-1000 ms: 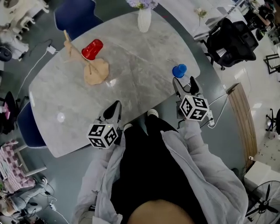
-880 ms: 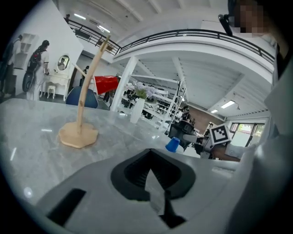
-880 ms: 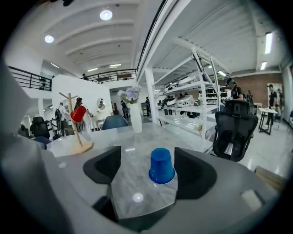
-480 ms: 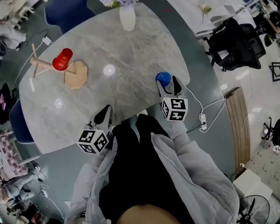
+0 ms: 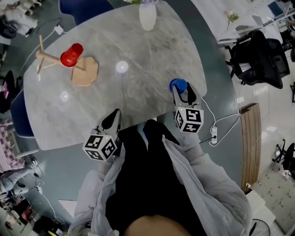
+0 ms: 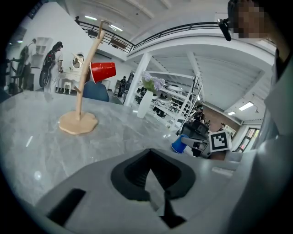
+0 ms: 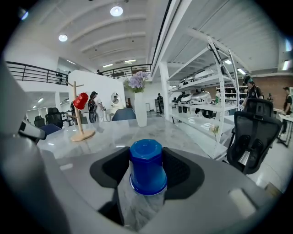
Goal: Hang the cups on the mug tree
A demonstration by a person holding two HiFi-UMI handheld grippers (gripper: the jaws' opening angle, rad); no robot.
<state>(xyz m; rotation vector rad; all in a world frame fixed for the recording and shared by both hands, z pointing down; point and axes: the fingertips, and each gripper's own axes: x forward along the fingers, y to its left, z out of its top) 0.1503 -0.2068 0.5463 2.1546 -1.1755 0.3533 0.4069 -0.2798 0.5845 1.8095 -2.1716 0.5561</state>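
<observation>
A blue cup (image 5: 178, 85) stands upside down near the table's right edge. My right gripper (image 5: 184, 92) has just been closing, and its pads now press on the cup's two sides (image 7: 147, 164). A red cup (image 5: 71, 54) hangs on a branch of the wooden mug tree (image 5: 85, 71) at the far left of the table; both also show in the left gripper view as the red cup (image 6: 102, 71) and the tree (image 6: 78, 122). My left gripper (image 5: 112, 120) is at the table's near edge, fingertips together, holding nothing (image 6: 149, 157).
A white vase (image 5: 148, 16) with flowers stands at the table's far edge. A black office chair (image 5: 258, 57) is off to the right, a blue chair (image 5: 87, 7) behind the table. A cable and power strip (image 5: 213, 133) lie on the floor by the right gripper.
The right gripper has moved forward to the blue cup, taken it between its jaws and closed on it. The left gripper has come up to the table's near edge.
</observation>
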